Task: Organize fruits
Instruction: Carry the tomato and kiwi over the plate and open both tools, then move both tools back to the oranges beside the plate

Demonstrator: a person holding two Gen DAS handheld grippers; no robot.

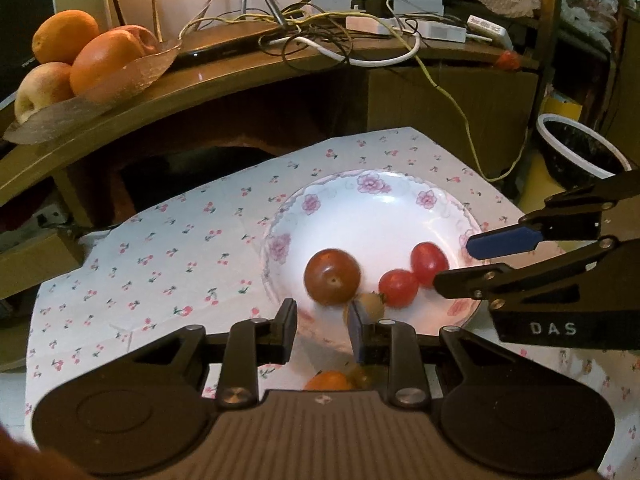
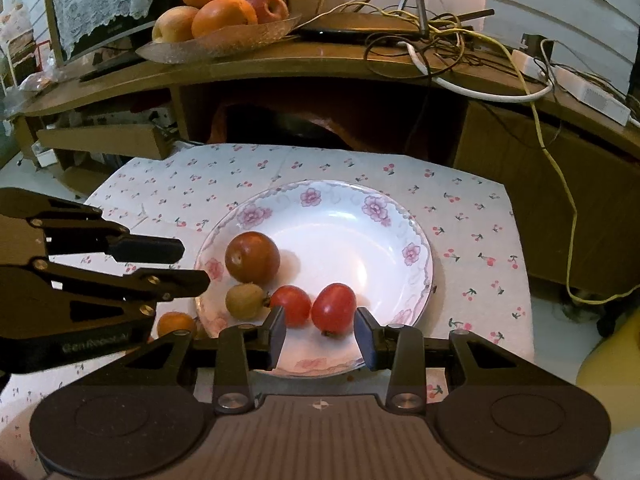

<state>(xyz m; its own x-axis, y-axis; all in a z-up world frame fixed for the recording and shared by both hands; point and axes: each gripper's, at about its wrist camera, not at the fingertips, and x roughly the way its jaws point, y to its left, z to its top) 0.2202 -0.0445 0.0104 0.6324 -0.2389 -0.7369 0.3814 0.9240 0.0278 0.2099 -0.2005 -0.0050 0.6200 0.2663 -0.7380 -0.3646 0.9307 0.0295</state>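
Observation:
A white plate with a floral rim point(image 1: 372, 184) point(image 2: 340, 196) sits on a cherry-print cloth. It holds a round brown fruit point(image 1: 332, 276) point(image 2: 252, 258), two red tomatoes point(image 1: 398, 288) point(image 2: 334, 308) and a small tan fruit point(image 1: 370, 304) point(image 2: 245, 301). A small orange fruit point(image 2: 176, 324) point(image 1: 328, 380) lies on the cloth beside the plate. My left gripper point(image 1: 322, 320) point(image 2: 196, 265) is open at the plate's near rim, with the tan fruit by its right finger. My right gripper point(image 2: 320, 334) point(image 1: 456, 263) is open, its fingers flanking the larger tomato without touching it.
Behind the cloth, a wooden shelf carries a glass dish of oranges and apples point(image 1: 80, 60) point(image 2: 224, 12) and a tangle of cables point(image 1: 320, 32). A dark bowl with a white rim point(image 1: 580, 152) stands to the right. A yellow object point(image 2: 612, 384) sits low right.

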